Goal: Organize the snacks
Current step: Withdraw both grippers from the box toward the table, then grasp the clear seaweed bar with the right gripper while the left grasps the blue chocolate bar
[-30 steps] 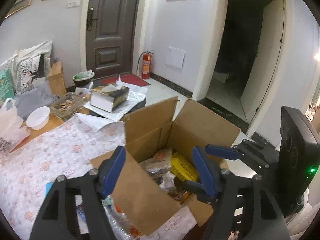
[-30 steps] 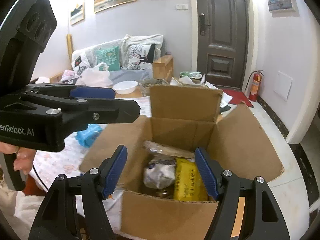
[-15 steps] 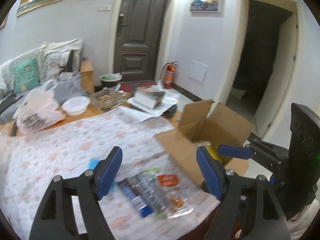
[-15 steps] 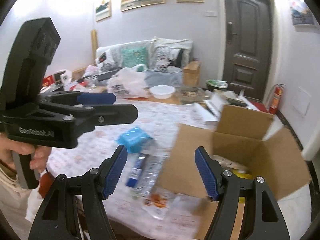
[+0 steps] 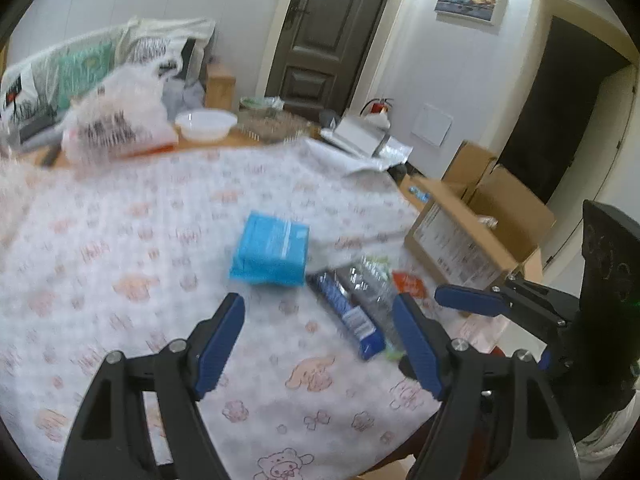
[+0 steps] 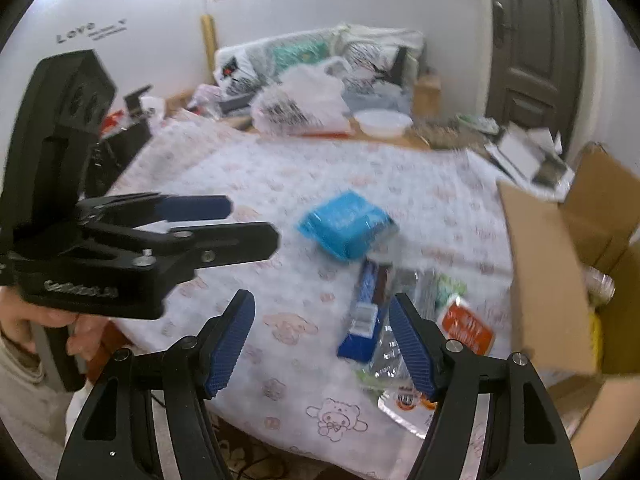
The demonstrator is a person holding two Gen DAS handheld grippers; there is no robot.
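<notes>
Both grippers hang above the near edge of the table (image 5: 120,240), each with its blue-padded jaws spread wide and nothing between them: the left gripper (image 5: 318,336) and the right gripper (image 6: 322,340). On the patterned tablecloth (image 6: 280,184) a light blue packet (image 6: 346,230) lies toward the middle. Nearer the table's right edge sits a blurred cluster of snacks: a dark blue bar wrapper (image 6: 366,312), a clear crinkled bag (image 6: 394,364) and an orange-red packet (image 6: 466,326), touching or overlapping one another. Just beyond that edge stands an open cardboard box (image 6: 548,280) with a few packets visible inside. A white bowl (image 6: 384,122) rests near the far edge.
</notes>
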